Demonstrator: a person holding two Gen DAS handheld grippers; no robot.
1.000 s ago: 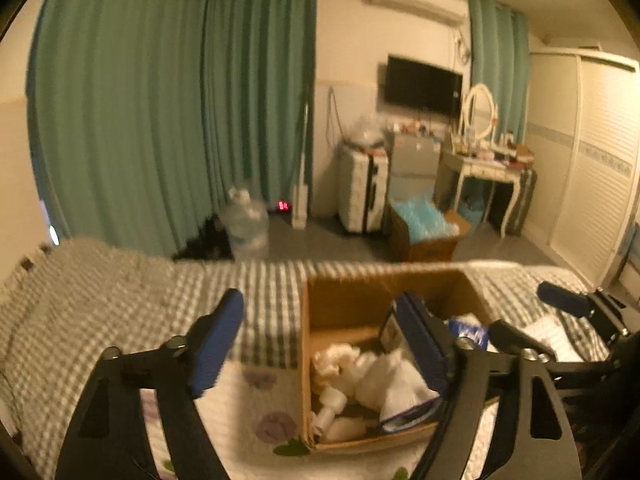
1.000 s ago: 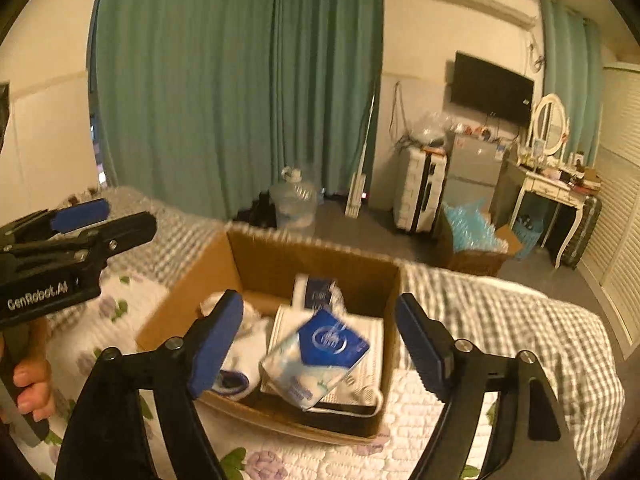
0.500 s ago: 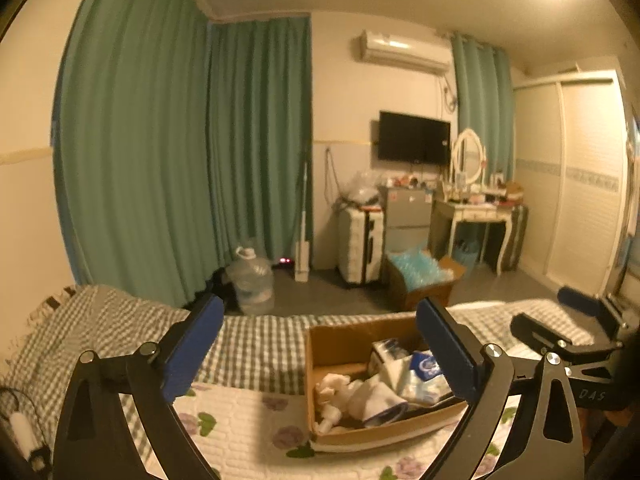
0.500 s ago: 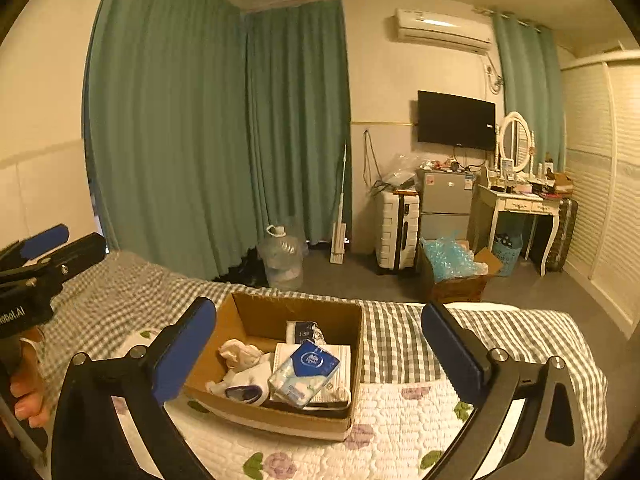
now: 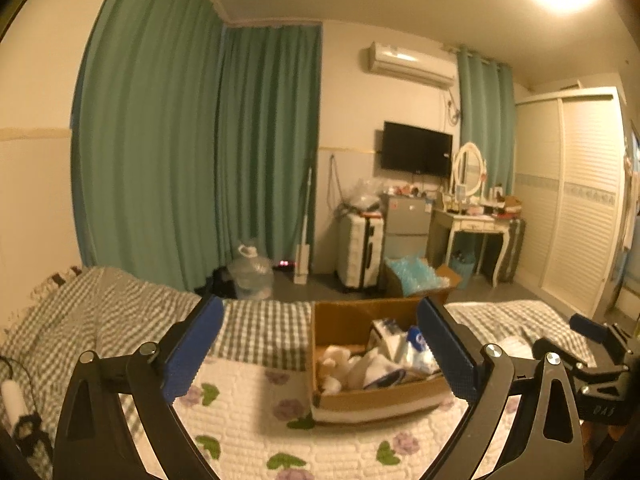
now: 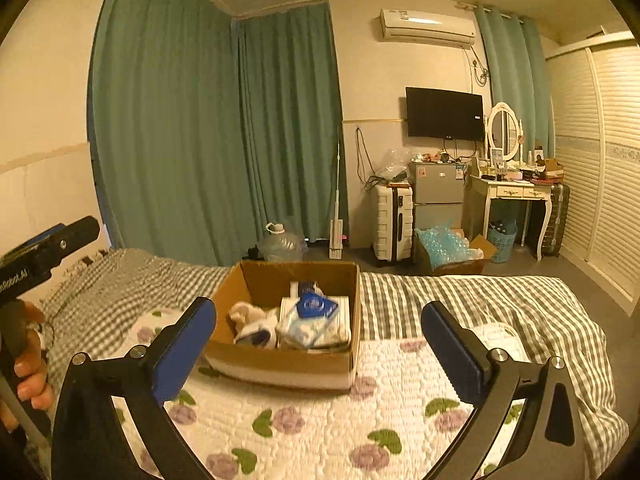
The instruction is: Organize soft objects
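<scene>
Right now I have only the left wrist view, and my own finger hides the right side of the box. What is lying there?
Observer: A blue-and-white tissue pack lies on top of a folded white item, in the right half of the cardboard box.
Operator: Is the right gripper carrying anything?
Observer: No. The right gripper has its jaws wide apart with nothing between them; they have just been opening, and it is short of the box, over the quilt.
</scene>
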